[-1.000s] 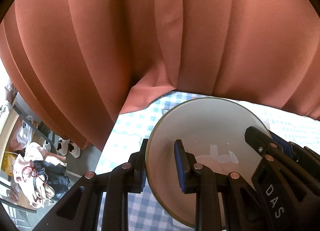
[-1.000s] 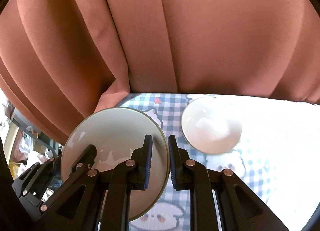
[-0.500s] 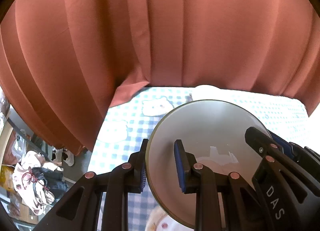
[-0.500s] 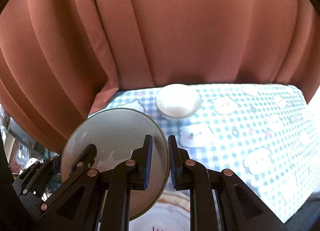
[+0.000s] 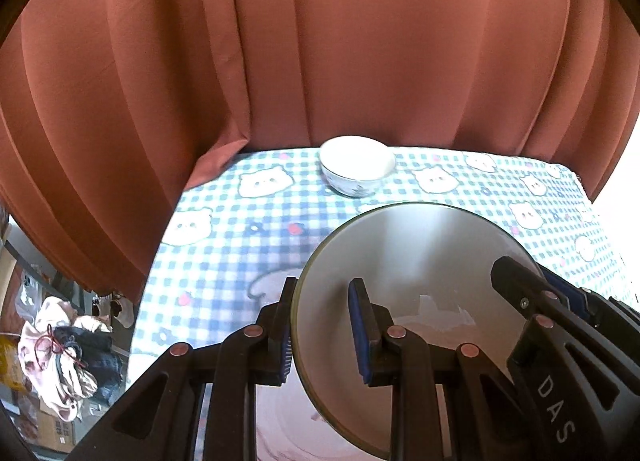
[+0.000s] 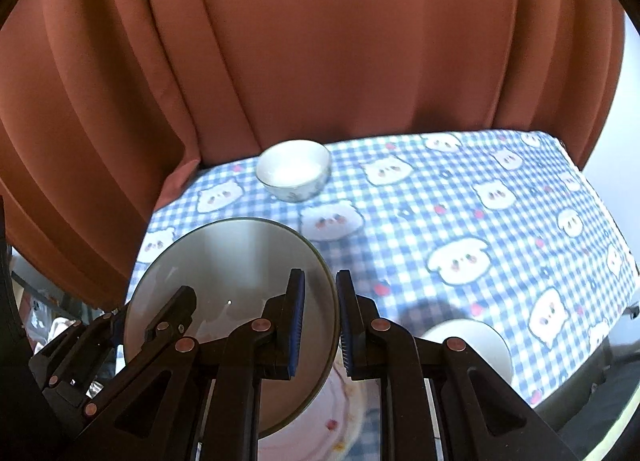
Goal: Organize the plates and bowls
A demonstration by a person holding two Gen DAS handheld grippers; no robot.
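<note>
Both our grippers clamp one grey plate (image 5: 420,261) by opposite edges: our left gripper (image 5: 322,329) pinches its left rim between blue pads, our right gripper (image 6: 320,321) pinches its right rim, and the plate hangs tilted above the table. Just beneath it lies a pink-patterned plate (image 6: 320,429) on the blue checked tablecloth (image 6: 460,221). Near our right gripper's right finger, a white bowl (image 6: 476,341) sits partly hidden. Farther back, near the cloth's far edge, stands a white bowl with blue trim (image 6: 294,171). Behind it hangs a rust-coloured curtain (image 5: 320,41).
</note>
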